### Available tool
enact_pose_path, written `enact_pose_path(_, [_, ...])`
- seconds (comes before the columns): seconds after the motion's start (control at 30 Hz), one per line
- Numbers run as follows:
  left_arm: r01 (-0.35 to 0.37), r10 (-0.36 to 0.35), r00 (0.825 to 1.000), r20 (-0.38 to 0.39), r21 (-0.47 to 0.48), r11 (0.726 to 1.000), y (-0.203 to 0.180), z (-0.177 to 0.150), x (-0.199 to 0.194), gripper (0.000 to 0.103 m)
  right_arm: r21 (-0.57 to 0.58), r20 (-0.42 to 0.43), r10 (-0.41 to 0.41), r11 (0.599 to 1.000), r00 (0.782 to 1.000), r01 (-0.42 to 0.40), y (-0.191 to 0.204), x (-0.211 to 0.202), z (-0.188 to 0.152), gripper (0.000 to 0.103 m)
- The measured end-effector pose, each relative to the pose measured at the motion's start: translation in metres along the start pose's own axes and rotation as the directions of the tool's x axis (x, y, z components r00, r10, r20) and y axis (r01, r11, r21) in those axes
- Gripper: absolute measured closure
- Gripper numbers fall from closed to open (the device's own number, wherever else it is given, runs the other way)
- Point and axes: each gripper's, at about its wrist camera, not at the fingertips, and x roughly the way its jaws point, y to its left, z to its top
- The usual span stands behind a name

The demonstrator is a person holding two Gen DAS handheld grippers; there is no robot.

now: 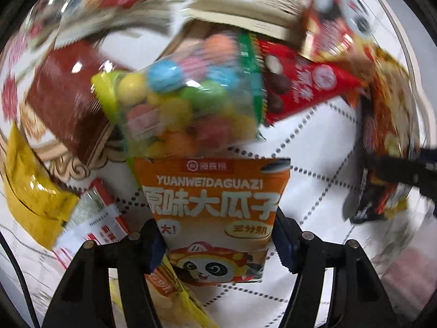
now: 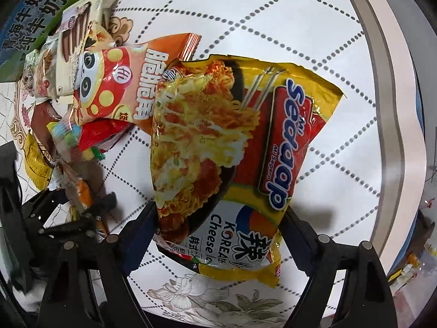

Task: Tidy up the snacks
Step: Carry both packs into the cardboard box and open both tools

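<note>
Noodle packet (image 2: 218, 147) between right hand-held gripper (image 2: 218, 218) jaws — clamped

snack pile (image 2: 90, 87) crowding the left, bare tablecloth (image 2: 314, 27) open to the right

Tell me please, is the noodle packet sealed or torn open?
Sealed, as far as can be seen: the noodle packet looks puffed and whole between the right claw's fingers, and both crimped ends show no tear.
</note>
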Motion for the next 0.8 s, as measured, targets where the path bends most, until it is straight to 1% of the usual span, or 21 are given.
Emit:
enact_pose_path(0.07, [-0.022, 0.022, 0.999, 0.023, 0.004, 1.0, 0.003, 0.003, -0.007, 0.044, 0.007, 0.028, -0.028, 1.0, 0.999, 0.027, 0.007, 0.001, -0.005, 0.012])
enact_pose_path(0.13, [-0.037, 0.038, 0.998, 0.046, -0.008, 0.999, 0.01, 0.003, -0.018, 0.047, 0.026, 0.043, -0.057, 0.998, 0.997, 0.056, 0.017, 0.004, -0.014, 0.012])
enact_pose_path(0.17, [-0.045, 0.046, 0.997, 0.058, -0.017, 0.999, 0.006, 0.001, -0.023, 0.048, 0.037, 0.047, -0.071, 0.997, 0.996, 0.069, 0.025, 0.004, -0.018, 0.012])
enact_pose_path(0.2, [-0.057, 0.059, 0.995, 0.077, -0.03, 0.998, 0.014, 0.002, -0.032, 0.049, 0.046, 0.053, -0.079, 0.996, 0.995, 0.076, 0.031, 0.005, -0.019, 0.015])
enact_pose_path(0.27, [-0.058, 0.062, 0.993, 0.098, -0.045, 0.997, 0.011, 0.004, -0.05, 0.05, 0.059, 0.072, -0.088, 0.995, 0.994, 0.084, 0.041, 0.0, -0.029, 0.016])
enact_pose_path(0.3, [-0.051, 0.057, 0.991, 0.117, -0.052, 0.997, 0.018, 0.005, -0.061, 0.05, 0.063, 0.081, -0.089, 0.994, 0.993, 0.084, 0.047, 0.002, -0.03, 0.016])
enact_pose_path(0.33, [-0.043, 0.05, 0.99, 0.129, -0.053, 0.998, 0.001, -0.004, -0.071, 0.05, 0.069, 0.087, -0.086, 0.994, 0.992, 0.08, 0.052, -0.001, -0.034, 0.016])
enact_pose_path(0.37, [-0.035, 0.043, 0.989, 0.14, -0.058, 0.998, -0.007, -0.016, -0.085, 0.05, 0.073, 0.092, -0.081, 0.995, 0.992, 0.075, 0.054, -0.005, -0.038, 0.016])
enact_pose_path(0.47, [0.019, -0.005, 0.983, 0.182, -0.077, 0.997, 0.013, -0.026, -0.119, 0.05, 0.078, 0.126, -0.04, 0.997, 0.991, 0.031, 0.059, -0.027, -0.056, 0.017])
enact_pose_path(0.5, [0.049, -0.03, 0.98, 0.198, -0.092, 0.995, 0.023, -0.027, -0.133, 0.05, 0.075, 0.139, -0.029, 0.997, 0.99, 0.019, 0.062, -0.038, -0.062, 0.02])
enact_pose_path(0.53, [0.07, -0.048, 0.977, 0.209, -0.099, 0.993, 0.01, -0.031, -0.149, 0.05, 0.073, 0.153, -0.016, 0.997, 0.988, 0.005, 0.065, -0.046, -0.067, 0.02])
enact_pose_path(0.57, [0.078, -0.054, 0.975, 0.216, -0.102, 0.992, 0.023, -0.02, -0.162, 0.05, 0.072, 0.163, -0.003, 0.997, 0.987, -0.009, 0.067, -0.054, -0.071, 0.02])
enact_pose_path(0.63, [0.084, -0.054, 0.966, 0.252, -0.109, 0.991, 0.045, -0.024, -0.195, 0.05, 0.058, 0.187, 0.035, 0.997, 0.982, -0.046, 0.075, -0.072, -0.081, 0.02])
enact_pose_path(0.7, [0.083, -0.054, 0.964, 0.259, -0.106, 0.991, 0.057, -0.023, -0.23, 0.05, 0.04, 0.208, 0.04, 0.998, 0.977, -0.05, 0.08, -0.083, -0.086, 0.02])
enact_pose_path(0.73, [0.081, -0.051, 0.964, 0.262, -0.104, 0.991, 0.062, -0.024, -0.237, 0.051, 0.027, 0.218, 0.044, 0.998, 0.975, -0.052, 0.085, -0.088, -0.09, 0.02])
enact_pose_path(0.8, [0.088, -0.057, 0.961, 0.272, -0.1, 0.991, 0.074, -0.023, -0.253, 0.051, 0.038, 0.233, 0.06, 0.997, 0.97, -0.071, 0.091, -0.094, -0.097, 0.02])
